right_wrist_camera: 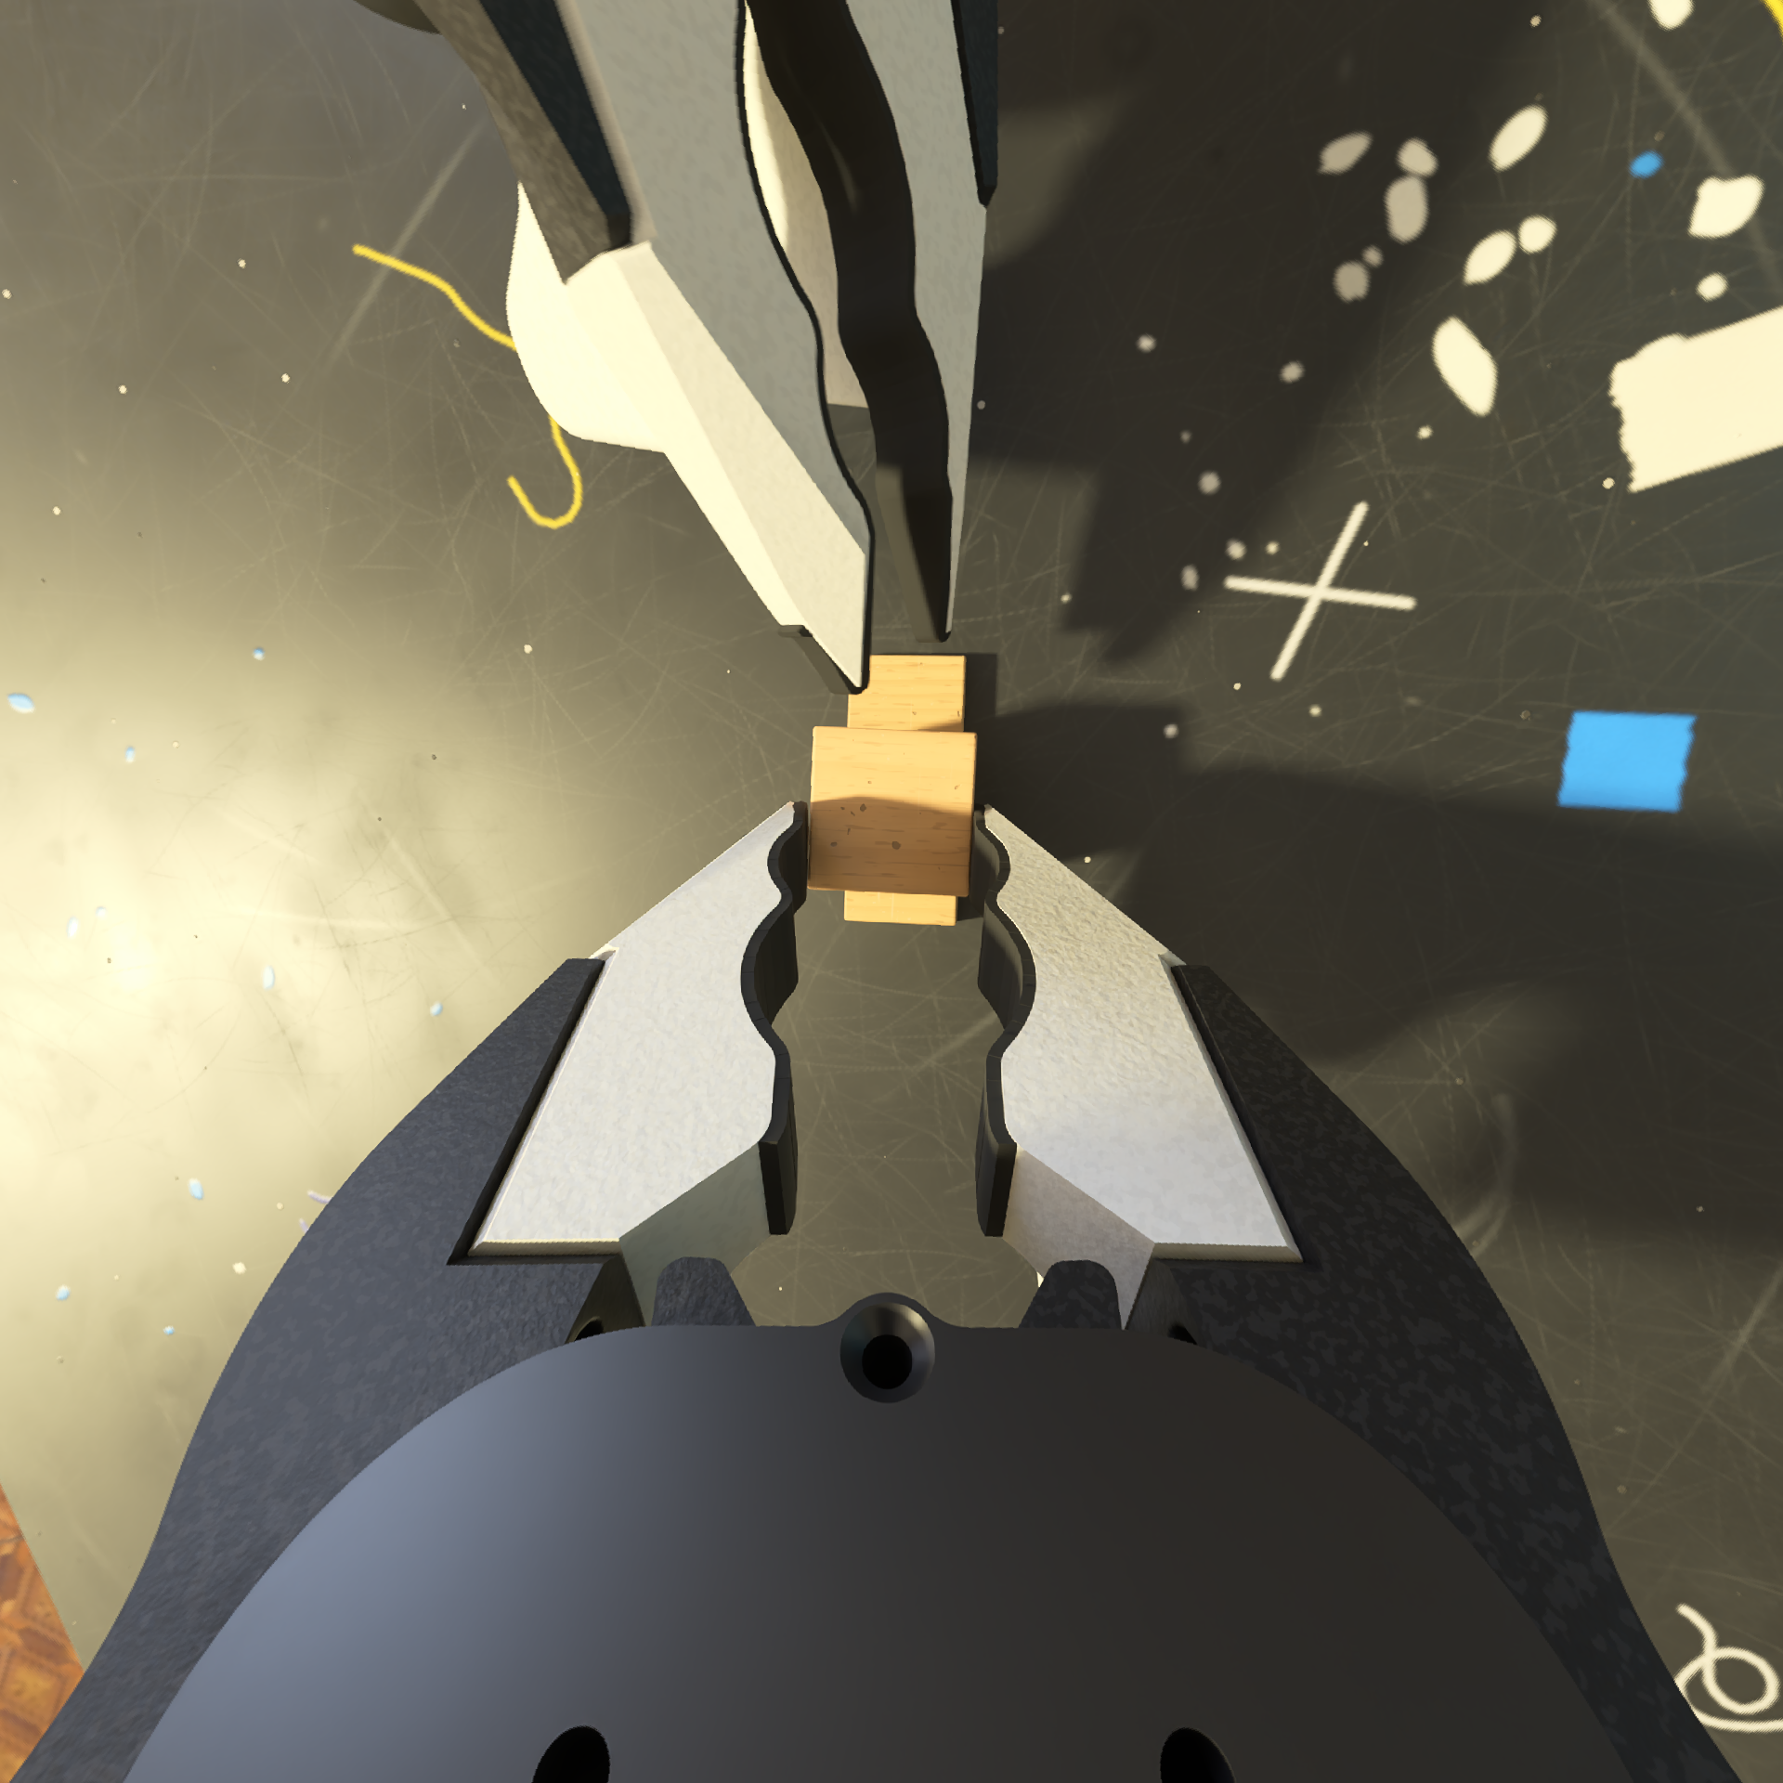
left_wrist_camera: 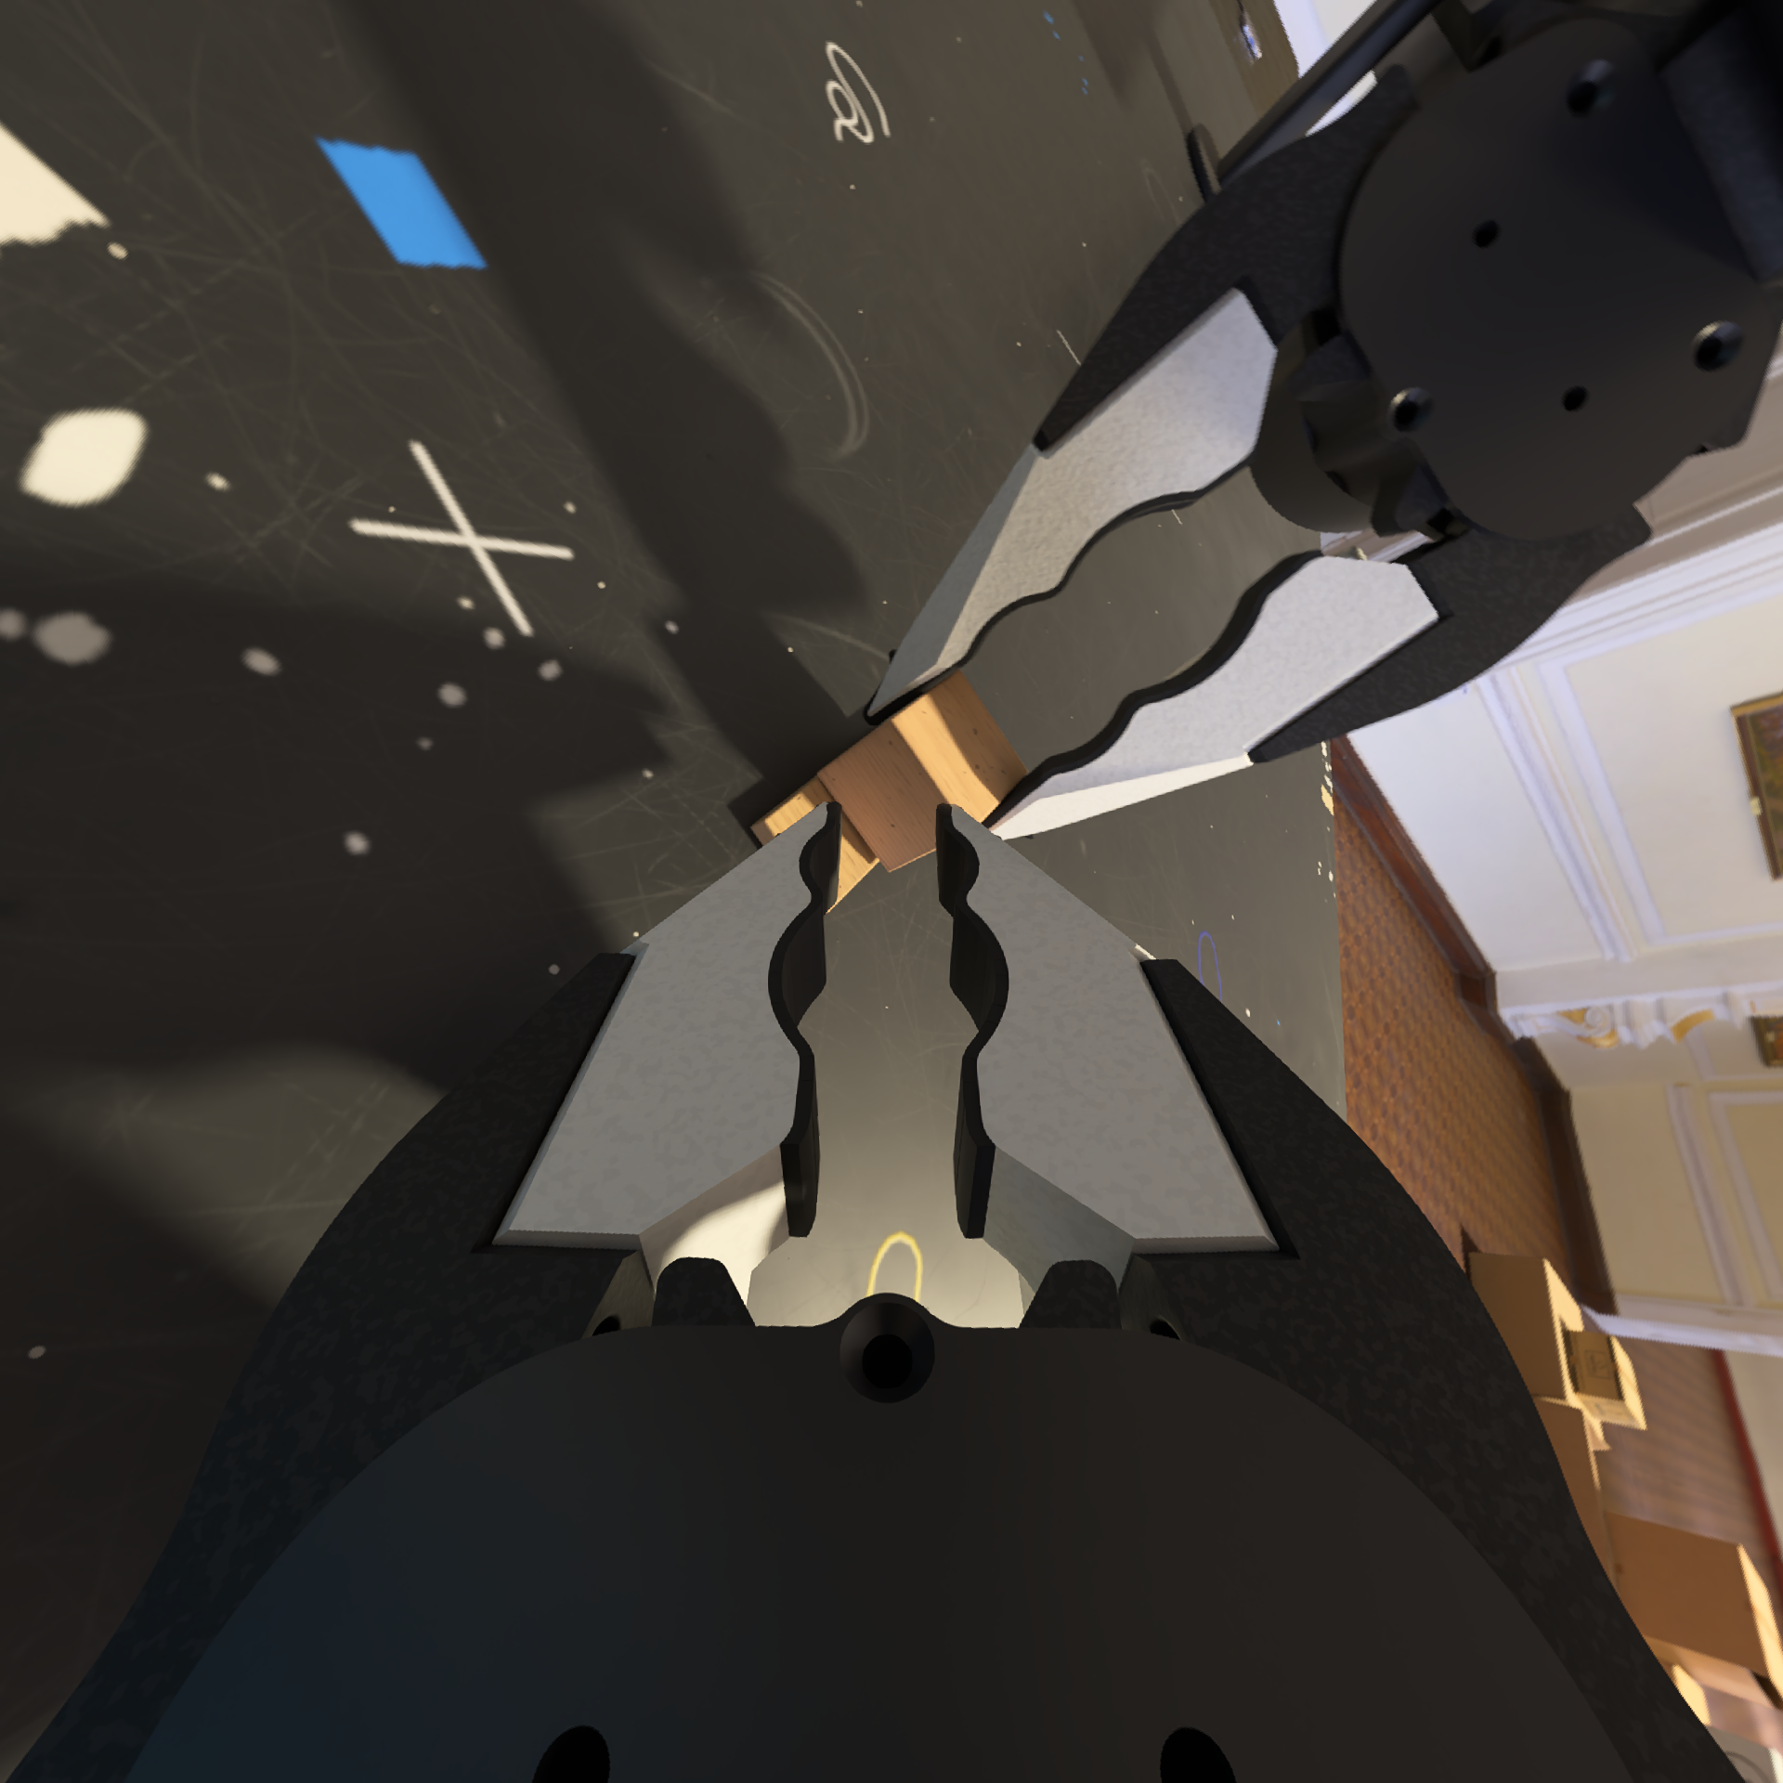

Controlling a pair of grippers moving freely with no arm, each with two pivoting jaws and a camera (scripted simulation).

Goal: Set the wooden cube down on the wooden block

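The wooden cube [right_wrist_camera: 890, 810] sits between the fingertips of my right gripper [right_wrist_camera: 890, 825], which is shut on its two sides. Directly under it lies the narrower wooden block [right_wrist_camera: 907, 693], its ends showing beyond the cube. I cannot tell whether the cube rests on the block or hangs just above it. My left gripper [left_wrist_camera: 888, 830] is partly open and empty, its tips at one end of the block [left_wrist_camera: 786, 815], close to the cube [left_wrist_camera: 917, 772]. It reaches in from the top of the right wrist view [right_wrist_camera: 897, 656]. The right gripper [left_wrist_camera: 941, 762] shows from the upper right.
The dark scratched table [right_wrist_camera: 1254, 965] bears a blue tape square [right_wrist_camera: 1626, 762], a white cross mark [right_wrist_camera: 1317, 593], white paint patches [right_wrist_camera: 1698, 415] and a yellow scribble [right_wrist_camera: 453, 289]. The table's edge [left_wrist_camera: 1336, 965] runs along the right, with a patterned floor beyond.
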